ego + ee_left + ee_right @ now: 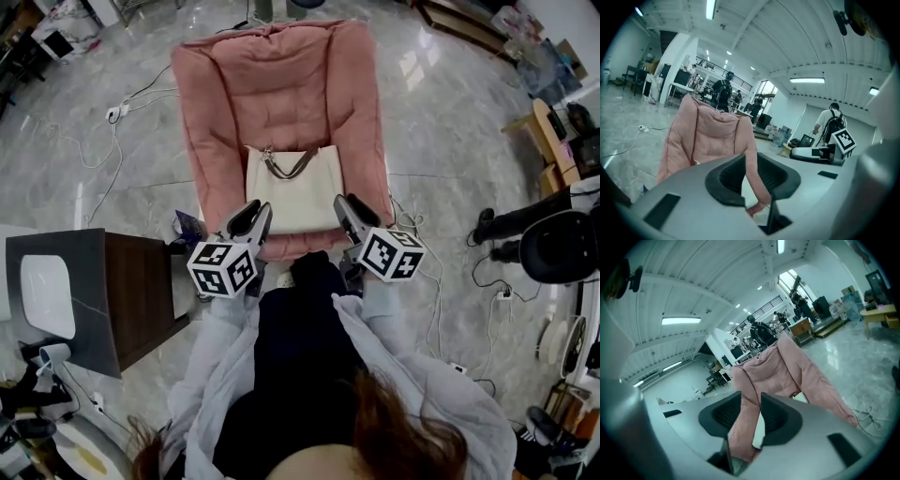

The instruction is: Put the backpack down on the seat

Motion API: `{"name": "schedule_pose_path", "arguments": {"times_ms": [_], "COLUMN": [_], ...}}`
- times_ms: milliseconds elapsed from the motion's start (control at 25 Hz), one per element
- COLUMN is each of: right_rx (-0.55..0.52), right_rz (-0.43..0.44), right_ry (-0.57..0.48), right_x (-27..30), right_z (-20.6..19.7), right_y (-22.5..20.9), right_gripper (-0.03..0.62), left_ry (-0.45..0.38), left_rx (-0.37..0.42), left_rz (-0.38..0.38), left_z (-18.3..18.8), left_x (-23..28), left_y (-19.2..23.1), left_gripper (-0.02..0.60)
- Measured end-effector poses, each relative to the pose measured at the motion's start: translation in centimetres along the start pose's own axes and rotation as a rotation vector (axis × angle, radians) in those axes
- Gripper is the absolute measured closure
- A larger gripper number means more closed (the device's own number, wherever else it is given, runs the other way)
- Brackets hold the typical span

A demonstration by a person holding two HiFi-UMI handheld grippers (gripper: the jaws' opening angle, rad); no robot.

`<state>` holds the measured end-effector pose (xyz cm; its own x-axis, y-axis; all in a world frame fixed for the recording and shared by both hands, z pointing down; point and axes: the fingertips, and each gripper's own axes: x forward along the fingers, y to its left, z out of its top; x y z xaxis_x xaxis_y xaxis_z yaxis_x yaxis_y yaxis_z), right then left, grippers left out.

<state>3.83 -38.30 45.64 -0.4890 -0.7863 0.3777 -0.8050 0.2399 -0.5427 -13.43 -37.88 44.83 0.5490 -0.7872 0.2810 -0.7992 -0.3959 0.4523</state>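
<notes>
A cream bag (293, 187) with brown handles lies flat on the seat of the pink padded chair (281, 84). Both grippers hover over the seat's front edge, just short of the bag's near corners. My left gripper (255, 214) is by its near left corner and my right gripper (344, 208) by its near right corner. In the left gripper view the jaws (750, 173) stand a narrow gap apart, with only the chair (708, 136) showing through. In the right gripper view the jaws (751, 416) are also slightly apart and hold nothing; the chair (787, 366) and a strip of the bag (759, 430) show between them.
A dark side table (103, 291) stands to the left of the chair's front. Cables and a power strip (114, 114) lie on the marble floor on the left, and more cables (436, 300) on the right. A seated person's legs (525, 225) are at the right edge.
</notes>
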Motion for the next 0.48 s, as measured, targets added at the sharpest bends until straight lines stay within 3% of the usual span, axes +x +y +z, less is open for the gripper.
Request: {"name": "schedule_pose_path", "arguments": {"times_ms": [160,480], "right_rx": [-0.109,-0.172], "right_rz": [-0.012,-0.053], "right_ry": [-0.067,-0.107], "right_x": [-1.5,-2.6], "right_z": [1.3,1.8], "right_y": [0.7,-0.5], "right_gripper": [0.584,0.586], "left_ry": [-0.058,-0.043], "left_rx": [0.042,0.078], "left_rz": [0.032,0.040], "left_z": [1.1,0.8], "left_x": [-1.2,-0.8], "left_y": [-0.4,-1.0], "left_gripper": [0.546,0.565]}}
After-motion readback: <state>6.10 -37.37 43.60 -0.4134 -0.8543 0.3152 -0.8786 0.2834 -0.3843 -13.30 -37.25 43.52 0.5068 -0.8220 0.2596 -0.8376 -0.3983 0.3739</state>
